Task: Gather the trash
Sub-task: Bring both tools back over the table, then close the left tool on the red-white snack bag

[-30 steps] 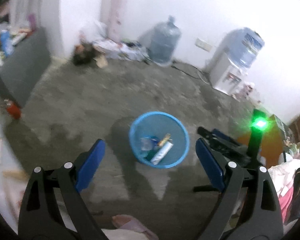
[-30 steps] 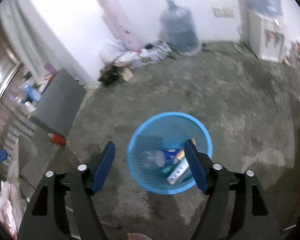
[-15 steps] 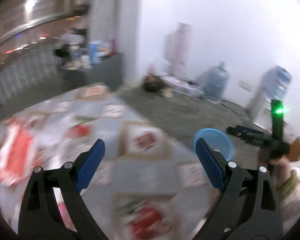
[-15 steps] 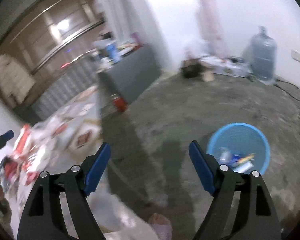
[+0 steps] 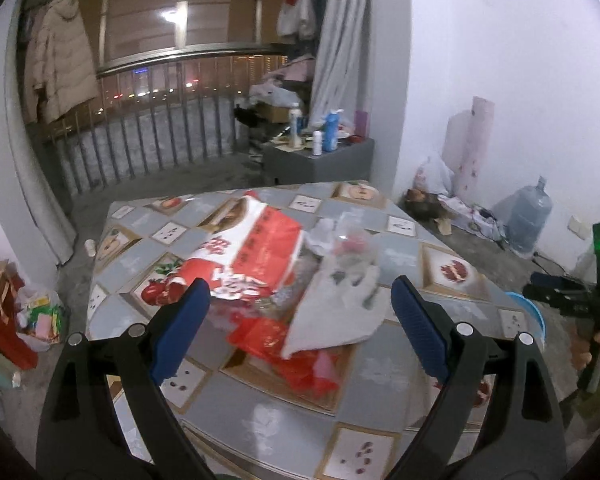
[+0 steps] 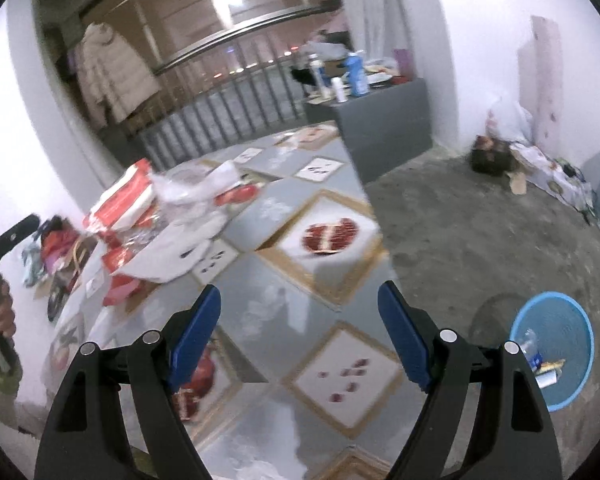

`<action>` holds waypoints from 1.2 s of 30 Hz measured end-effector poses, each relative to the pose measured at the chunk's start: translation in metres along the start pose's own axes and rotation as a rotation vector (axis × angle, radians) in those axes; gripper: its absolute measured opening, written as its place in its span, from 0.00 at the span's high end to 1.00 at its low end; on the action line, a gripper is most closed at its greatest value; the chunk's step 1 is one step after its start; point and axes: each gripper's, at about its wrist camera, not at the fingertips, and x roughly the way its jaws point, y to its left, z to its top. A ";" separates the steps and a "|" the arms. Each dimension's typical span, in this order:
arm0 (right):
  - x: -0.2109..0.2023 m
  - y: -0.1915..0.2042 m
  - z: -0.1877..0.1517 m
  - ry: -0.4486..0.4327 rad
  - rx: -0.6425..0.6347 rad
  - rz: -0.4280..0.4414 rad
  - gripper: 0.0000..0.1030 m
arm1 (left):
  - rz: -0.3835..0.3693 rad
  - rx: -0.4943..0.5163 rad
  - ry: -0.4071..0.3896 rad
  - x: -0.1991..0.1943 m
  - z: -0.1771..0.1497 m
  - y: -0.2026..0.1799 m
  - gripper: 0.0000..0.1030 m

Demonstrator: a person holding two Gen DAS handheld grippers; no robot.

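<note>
Both of the person's tools hang above the table point(image 5: 384, 396) with nothing in them. The left hand-held gripper point(image 5: 300, 320) is spread wide and faces the litter heap directly; the right hand-held gripper point(image 6: 300, 336) is equally released, over bare patterned cloth with the heap off to its left.

The trash sits mid-table: a red-and-white printed bag point(image 5: 248, 256), a flat white plastic bag point(image 5: 336, 312) lying partly over it, crumpled clear wrap point(image 5: 344, 240) behind, and red scraps point(image 5: 300, 360) at the near edge. The blue bin point(image 6: 556, 348) stands on the concrete floor, well apart from the table's right side, already holding a few items.

The risk I see lies in how these pieces overlap. Pinching the white bag could drag the loose scraps beneath it and spill them off the near edge. Thin film may also slide out of the pads on the carry to the bin, since that crossing passes over open floor.
</note>
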 end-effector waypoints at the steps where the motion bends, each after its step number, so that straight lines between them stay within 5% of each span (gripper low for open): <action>1: 0.002 0.007 0.000 0.007 -0.010 0.017 0.24 | 0.002 -0.003 0.000 0.001 0.000 0.004 0.15; 9: 0.024 0.035 -0.001 0.050 -0.041 0.061 0.24 | 0.066 0.033 -0.030 0.016 -0.008 0.012 0.15; 16: 0.041 0.052 -0.001 0.084 -0.050 0.085 0.24 | 0.065 -0.001 0.031 0.030 -0.021 0.030 0.27; 20: 0.049 0.061 0.000 0.100 -0.067 0.089 0.24 | -0.034 -0.155 0.046 0.038 -0.023 0.056 0.33; 27: 0.052 0.075 0.001 0.104 -0.093 0.102 0.24 | -0.288 -0.573 0.059 0.070 -0.030 0.116 0.41; 36: 0.080 0.095 0.016 0.113 -0.134 0.180 0.24 | -0.389 -0.849 0.038 0.094 -0.039 0.148 0.54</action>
